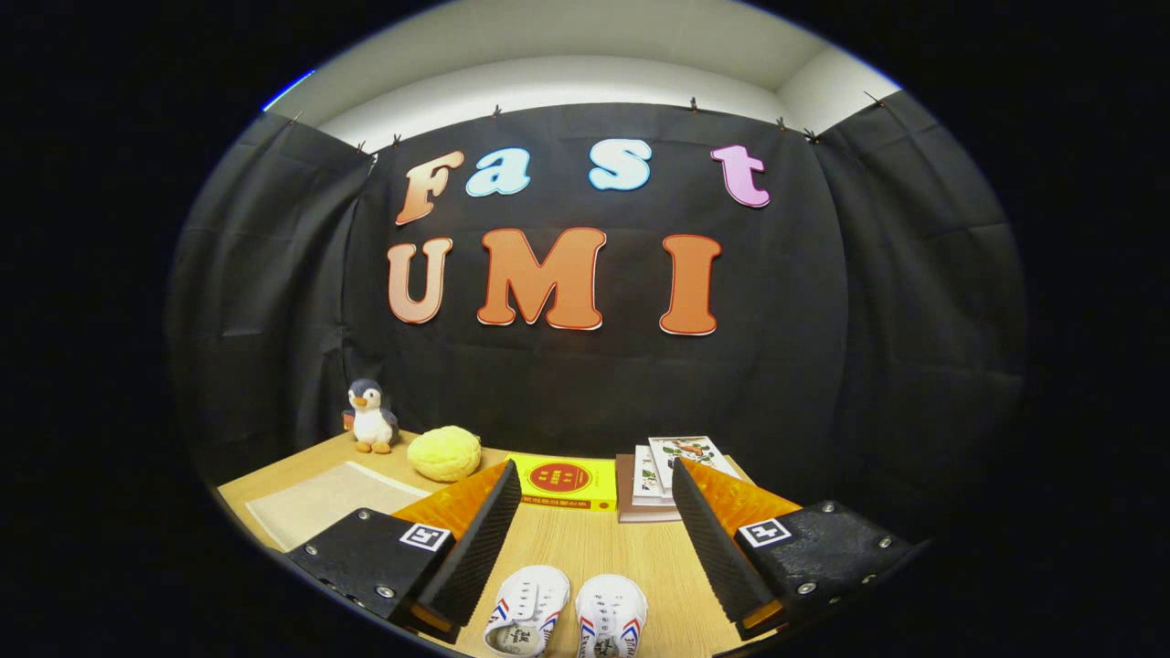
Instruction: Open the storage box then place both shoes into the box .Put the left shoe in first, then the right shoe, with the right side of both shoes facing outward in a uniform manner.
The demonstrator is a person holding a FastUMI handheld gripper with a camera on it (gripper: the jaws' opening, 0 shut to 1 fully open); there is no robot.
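Observation:
Two small white shoes with red and blue stripes lie side by side on the wooden table, the left one (526,610) and the right one (611,616), toes pointing away from me. They sit low between my fingers, near the table's front edge. My gripper (596,489) is open, its fingers spread wide above the table with nothing between them. I cannot make out a storage box.
Beyond the fingers lie a yellow box (564,481) and a stack of books (672,475) against the back wall. A penguin plush (370,416) and a yellow round plush (444,453) sit at the back left. A pale mat (320,498) lies on the table's left part.

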